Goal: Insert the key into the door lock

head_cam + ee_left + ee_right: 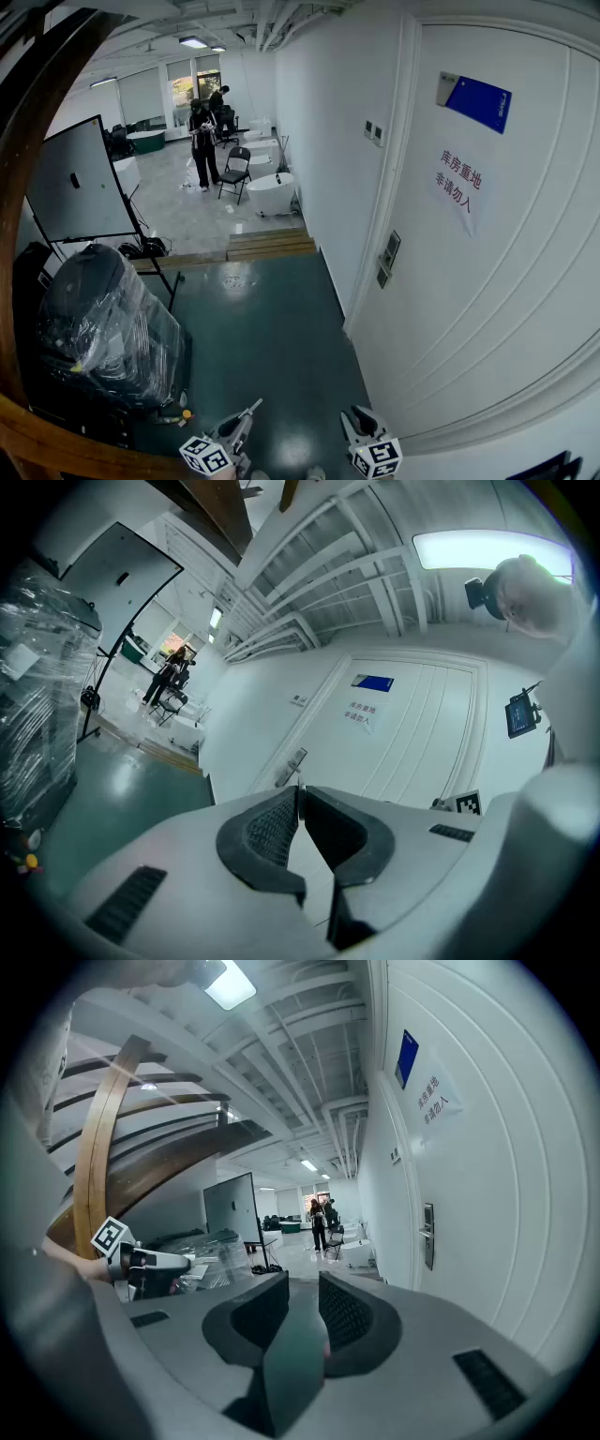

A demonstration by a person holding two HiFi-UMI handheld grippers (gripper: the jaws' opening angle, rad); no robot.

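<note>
Far left, a curved wooden beam [23, 187] runs down the edge of the head view. Next to it is a board on a stand [80, 183], and below that a bulky plastic-wrapped load [108, 328] on the green floor [272, 347]. Well back, past a wooden step [270, 246], are two people [202, 145], a black folding chair [236, 171] and a white bathtub [272, 192].

The left gripper [251, 410] is at the bottom edge, over the floor and well apart from the door. It points about level toward the door lock [291, 766]. In its own view the left gripper [299, 789] has its fingers [267, 832] closed together. A thin pale sliver sits at the tips, and I can't tell whether that's the key.

The right gripper [356, 417] is just right of the left one, nearer the door but not touching it. In its own view the right gripper [303, 1283] has a narrow gap between its fingers [349, 1314], with nothing in it and only floor showing through.

The white door [487, 281] is closed and fills the right side. The door lock [389, 255] is a plate on the door's left edge at mid height, and nothing touches it. The right gripper view also shows the lock [427, 1232]. Above it on the door are a paper notice [457, 183] and a blue sign [478, 101].
</note>
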